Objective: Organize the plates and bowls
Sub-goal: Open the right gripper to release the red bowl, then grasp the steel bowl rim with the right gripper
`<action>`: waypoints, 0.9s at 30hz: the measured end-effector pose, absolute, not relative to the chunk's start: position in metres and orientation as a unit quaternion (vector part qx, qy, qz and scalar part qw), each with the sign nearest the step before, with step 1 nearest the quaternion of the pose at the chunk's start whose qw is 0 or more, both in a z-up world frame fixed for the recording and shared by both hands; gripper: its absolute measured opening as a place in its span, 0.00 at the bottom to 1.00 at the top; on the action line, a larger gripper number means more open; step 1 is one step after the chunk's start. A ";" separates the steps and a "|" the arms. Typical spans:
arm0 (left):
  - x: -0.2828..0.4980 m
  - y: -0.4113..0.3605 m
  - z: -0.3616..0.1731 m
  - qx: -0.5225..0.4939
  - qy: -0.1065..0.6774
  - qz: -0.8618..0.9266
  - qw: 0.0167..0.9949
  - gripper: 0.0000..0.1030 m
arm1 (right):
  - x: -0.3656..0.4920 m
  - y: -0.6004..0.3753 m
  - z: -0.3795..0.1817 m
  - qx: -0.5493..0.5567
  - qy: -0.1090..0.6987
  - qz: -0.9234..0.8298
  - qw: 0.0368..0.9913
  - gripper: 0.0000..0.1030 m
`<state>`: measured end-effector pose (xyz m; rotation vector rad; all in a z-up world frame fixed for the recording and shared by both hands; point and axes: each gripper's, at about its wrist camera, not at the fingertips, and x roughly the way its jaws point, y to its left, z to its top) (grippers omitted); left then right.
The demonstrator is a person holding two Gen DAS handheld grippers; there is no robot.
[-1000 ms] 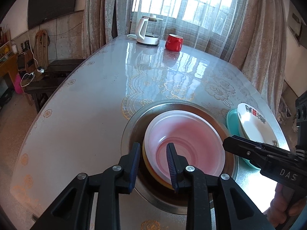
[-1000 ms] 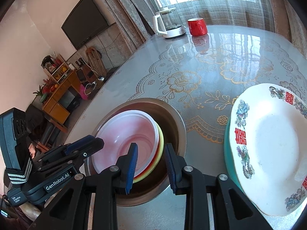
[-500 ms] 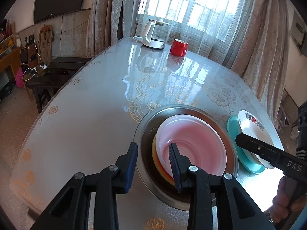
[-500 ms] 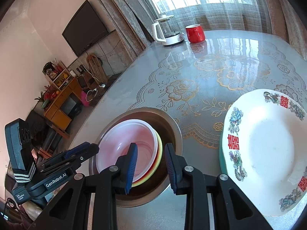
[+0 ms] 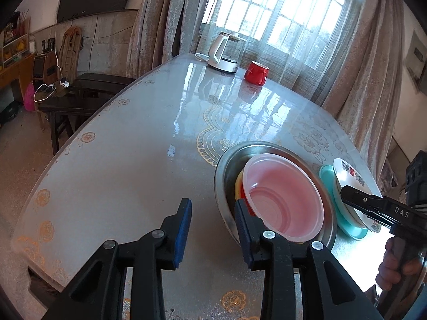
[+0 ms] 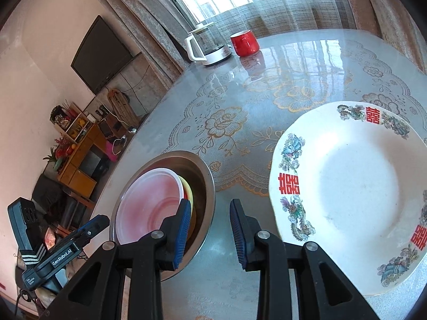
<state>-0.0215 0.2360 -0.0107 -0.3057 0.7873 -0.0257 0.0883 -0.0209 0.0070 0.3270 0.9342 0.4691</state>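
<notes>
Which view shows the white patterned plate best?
The right wrist view: the white patterned plate fills its right side, face and rim pattern clear. In the left wrist view it shows edge-on behind the right gripper, atop a teal plate.

Table point(image 5: 133, 160) with basin point(image 5: 226, 165), kettle point(image 5: 224, 53), mug point(image 5: 256, 72)

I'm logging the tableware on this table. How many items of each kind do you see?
Bowls: 4, a metal basin, pink, red and yellow nested inside.
Plates: 2, floral on teal.
Mug: 1
Kettle: 1
Total: 8
</notes>
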 end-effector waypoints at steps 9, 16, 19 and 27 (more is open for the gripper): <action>-0.025 0.239 -0.015 -0.158 0.375 -0.031 0.913 0.33 | 0.087 -0.036 0.002 0.179 0.441 0.229 0.849 0.30; -0.016 0.234 -0.018 -0.142 0.379 -0.040 0.914 0.33 | 0.085 -0.022 0.004 0.162 0.440 0.253 0.846 0.30; -0.013 0.231 -0.021 -0.132 0.383 -0.041 0.913 0.32 | 0.086 -0.012 0.001 0.141 0.446 0.258 0.846 0.30; -0.006 0.224 -0.025 -0.105 0.387 -0.041 0.915 0.29 | 0.091 -0.003 -0.007 0.125 0.459 0.254 0.842 0.29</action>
